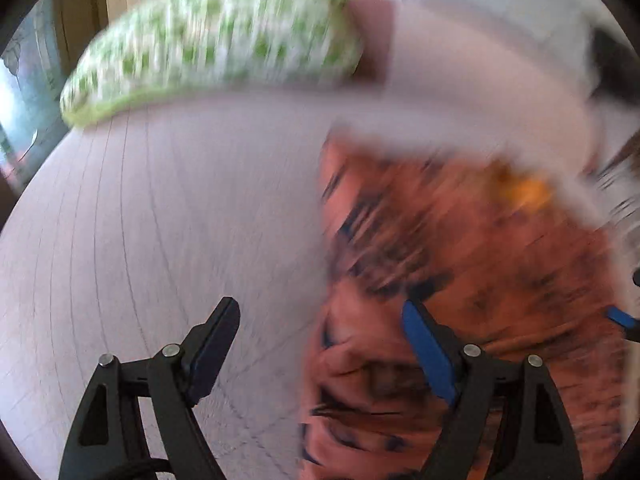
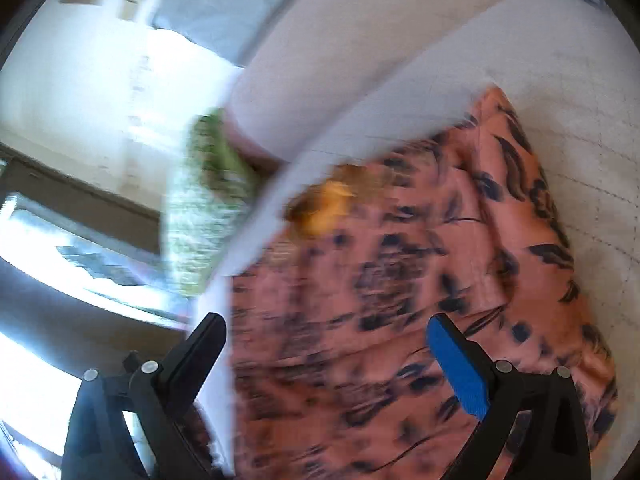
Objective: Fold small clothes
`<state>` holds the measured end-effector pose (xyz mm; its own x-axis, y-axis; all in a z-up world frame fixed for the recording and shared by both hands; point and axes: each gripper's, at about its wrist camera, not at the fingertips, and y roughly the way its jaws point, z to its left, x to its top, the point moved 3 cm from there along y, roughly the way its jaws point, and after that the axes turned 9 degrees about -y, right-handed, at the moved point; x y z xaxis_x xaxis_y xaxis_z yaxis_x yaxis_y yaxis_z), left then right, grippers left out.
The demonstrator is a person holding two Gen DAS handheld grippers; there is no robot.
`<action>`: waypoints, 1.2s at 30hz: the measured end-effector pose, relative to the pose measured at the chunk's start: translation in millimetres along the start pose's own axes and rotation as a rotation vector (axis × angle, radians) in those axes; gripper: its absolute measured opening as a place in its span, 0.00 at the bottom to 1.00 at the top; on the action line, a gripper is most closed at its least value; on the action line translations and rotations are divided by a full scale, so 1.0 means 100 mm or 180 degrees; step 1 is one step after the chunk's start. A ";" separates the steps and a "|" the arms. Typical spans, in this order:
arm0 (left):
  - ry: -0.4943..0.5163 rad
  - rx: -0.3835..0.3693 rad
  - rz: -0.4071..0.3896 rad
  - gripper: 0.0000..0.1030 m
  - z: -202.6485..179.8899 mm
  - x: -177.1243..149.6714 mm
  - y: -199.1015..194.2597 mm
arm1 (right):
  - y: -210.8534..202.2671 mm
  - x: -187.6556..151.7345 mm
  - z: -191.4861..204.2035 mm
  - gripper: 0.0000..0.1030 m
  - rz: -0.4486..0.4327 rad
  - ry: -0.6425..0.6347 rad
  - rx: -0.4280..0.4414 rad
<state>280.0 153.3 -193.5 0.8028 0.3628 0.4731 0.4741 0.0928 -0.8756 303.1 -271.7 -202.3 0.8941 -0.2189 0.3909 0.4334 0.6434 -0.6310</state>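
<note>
A salmon-orange garment (image 1: pixel 460 264) with dark leaf-like marks lies crumpled on a pale quilted bed cover (image 1: pixel 160 208); an orange-yellow patch (image 1: pixel 520 188) shows near its far edge. My left gripper (image 1: pixel 320 320) hovers open over the garment's left edge, nothing between its fingers. In the right wrist view the same garment (image 2: pixel 400 280) fills the middle, with the orange patch (image 2: pixel 328 208) at its far side. My right gripper (image 2: pixel 324 336) stands open above the garment, its pads apart from the cloth. Both views are blurred by motion.
A green-and-white patterned cushion (image 1: pixel 216 44) lies at the far edge of the bed cover, also seen as cushion (image 2: pixel 208 200) in the right wrist view. Beyond the bed's edge (image 2: pixel 224 280) are a bright floor and a dark frame (image 2: pixel 80 200). A white pillow (image 2: pixel 340 60) lies behind.
</note>
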 end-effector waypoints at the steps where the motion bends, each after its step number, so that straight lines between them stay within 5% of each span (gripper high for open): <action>1: -0.0074 -0.0041 -0.0070 0.80 0.02 0.00 -0.02 | 0.15 -0.06 -0.21 0.97 0.0202 0.0207 -0.0291; 3: -0.0126 -0.0040 -0.0256 0.80 0.03 0.00 -0.23 | 0.09 -0.11 -0.29 0.98 0.0052 0.0429 -0.0254; 7: -0.0126 -0.0272 -0.0718 0.80 -0.06 0.10 -0.64 | -0.19 -0.04 0.15 0.99 -0.0033 0.0050 -0.0151; 10: -0.0014 -0.0439 -0.0620 0.80 -0.26 0.21 -0.59 | -0.19 0.12 0.41 1.00 -0.0103 -0.0193 0.0050; 11: 0.0025 -0.0333 -0.0473 0.80 -0.30 0.22 -0.45 | -0.11 0.18 0.40 1.00 -0.0117 -0.0174 0.0111; 13: 0.0102 0.0239 0.0026 0.82 -0.26 0.16 0.02 | 0.07 0.21 0.24 1.00 -0.0064 -0.0032 0.0107; 15: -0.0037 0.0116 -0.0053 0.85 -0.16 0.14 0.06 | 0.33 0.09 -0.17 0.97 0.0196 0.0220 -0.0301; 16: -0.0021 0.0183 -0.0096 0.84 -0.16 0.14 -0.03 | 0.31 0.06 -0.25 0.97 0.0062 0.0316 -0.0182; 20: -0.0134 0.0188 -0.0541 0.83 -0.15 0.19 -0.37 | 0.02 0.05 0.14 1.00 -0.0037 -0.0197 -0.0439; 21: -0.0112 0.0277 -0.0537 0.83 -0.17 0.21 -0.30 | 0.00 0.06 0.23 1.00 -0.0066 -0.0293 -0.0297; 23: 0.0021 0.0570 -0.0136 0.85 -0.15 0.19 0.10 | 0.05 0.07 0.27 1.00 -0.0118 -0.0467 -0.0139; 25: -0.0302 0.0424 -0.0145 0.85 -0.03 0.21 -0.02 | 0.31 0.03 -0.03 0.99 0.0213 -0.0365 -0.0650; 29: -0.0241 0.0351 -0.0503 0.85 0.12 0.09 -0.53 | -0.01 -0.05 0.14 1.00 0.0030 -0.0398 -0.0621; 36: -0.0522 -0.0016 -0.0369 0.85 0.61 -0.80 -1.27 | -1.00 -0.97 0.17 1.00 -0.0099 -0.0420 -0.0814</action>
<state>133.2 169.1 -126.6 0.6733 0.4961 0.5482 0.5620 0.1384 -0.8155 171.3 -302.5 -165.8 0.8646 -0.1275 0.4860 0.4899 0.4284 -0.7593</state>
